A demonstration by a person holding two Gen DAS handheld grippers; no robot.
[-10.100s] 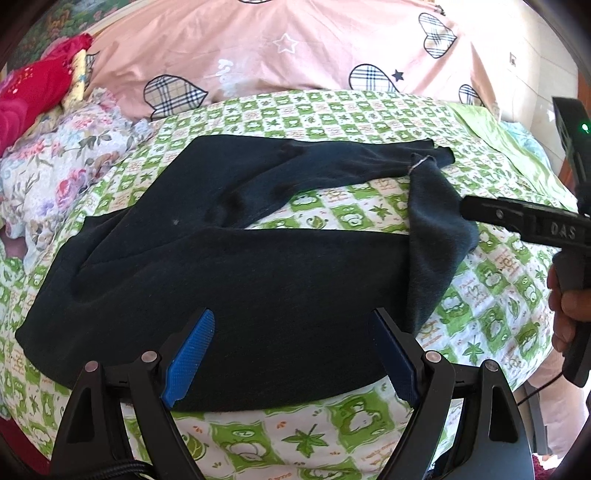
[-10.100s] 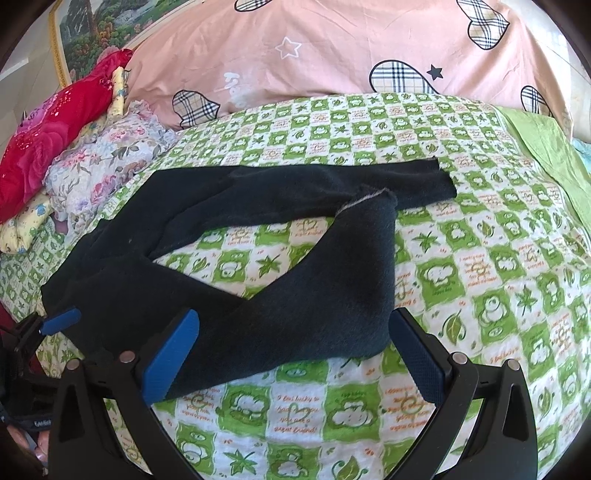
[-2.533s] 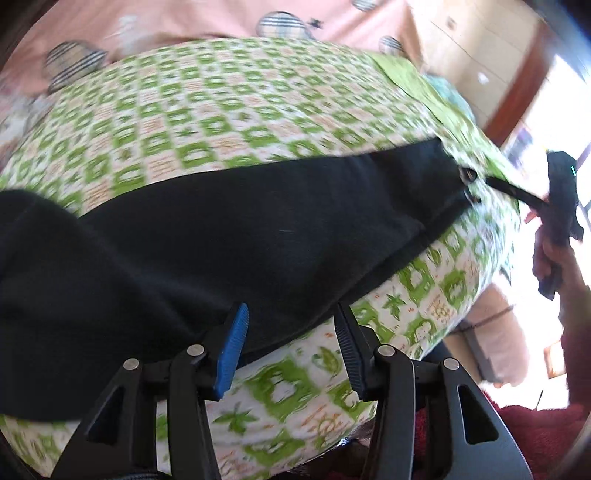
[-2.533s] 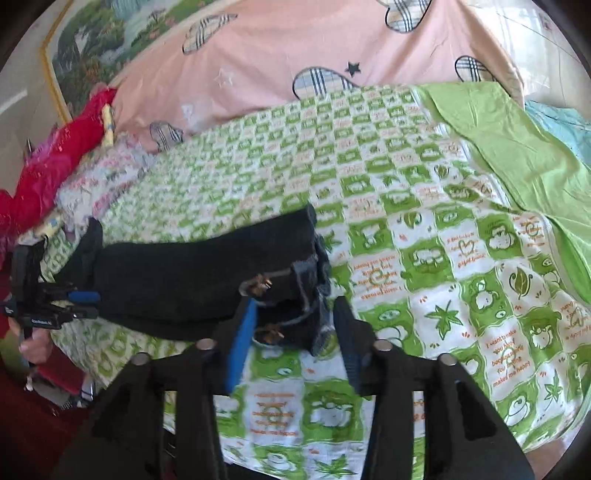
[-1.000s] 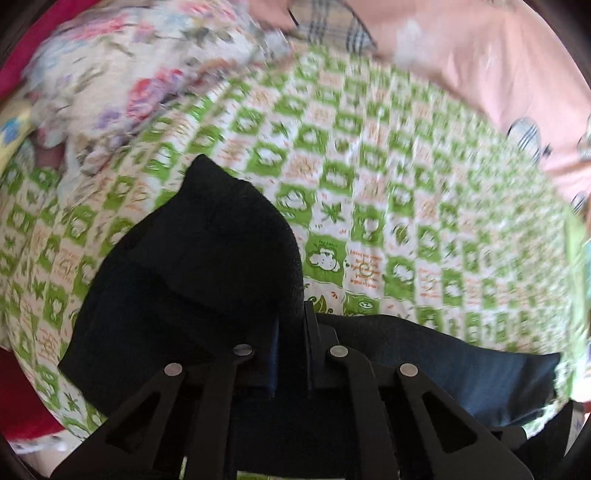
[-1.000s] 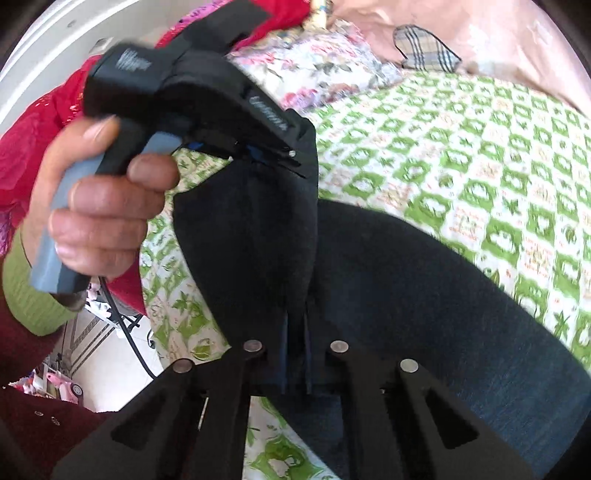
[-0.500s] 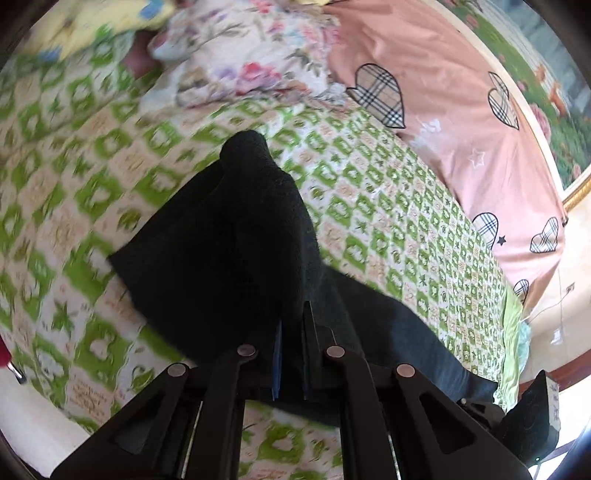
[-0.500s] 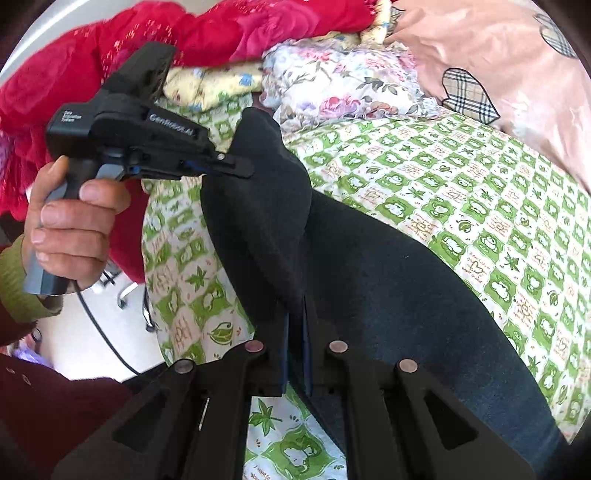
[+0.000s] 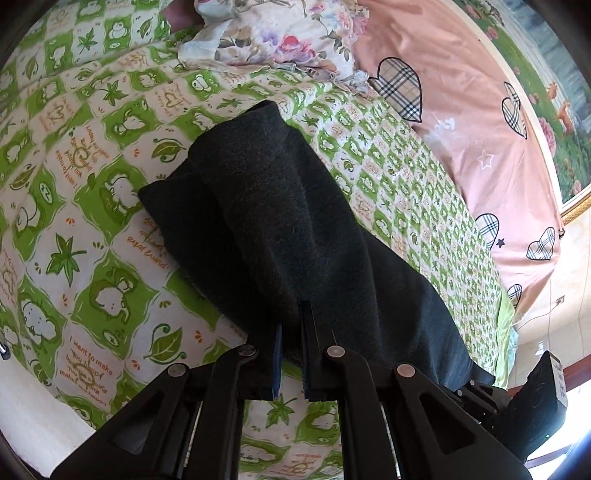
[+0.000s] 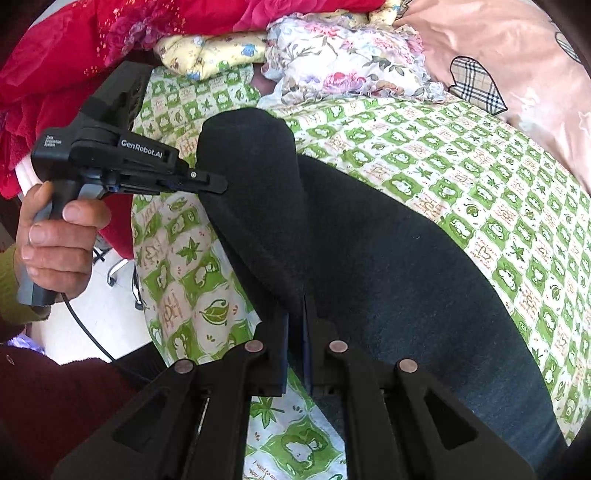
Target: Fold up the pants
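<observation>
Since a second ago both grippers have swung the pants' (image 9: 303, 236) far end over toward the left side of the bed (image 9: 92, 206), and the lifted flap now hangs doubled above the lower layer. Left gripper (image 9: 291, 354) is clamped on the dark fabric edge; right gripper (image 10: 295, 339) is likewise pinched shut on the same folded end, just beside it.

Risks as I see them:
- Fabric is thick and fuzzy, so a shallow bite could slip and drop one corner, skewing the fold.
- Flap edge sits near the left bed edge; overshoot and it slides off toward the floor.
- Uneven pull between the two grippers would wrinkle the bottom layer, which lies loose on the green checked sheet (image 10: 480, 177).
- Floral pillow (image 9: 280, 33) lies close beyond; the flap could snag it.
</observation>
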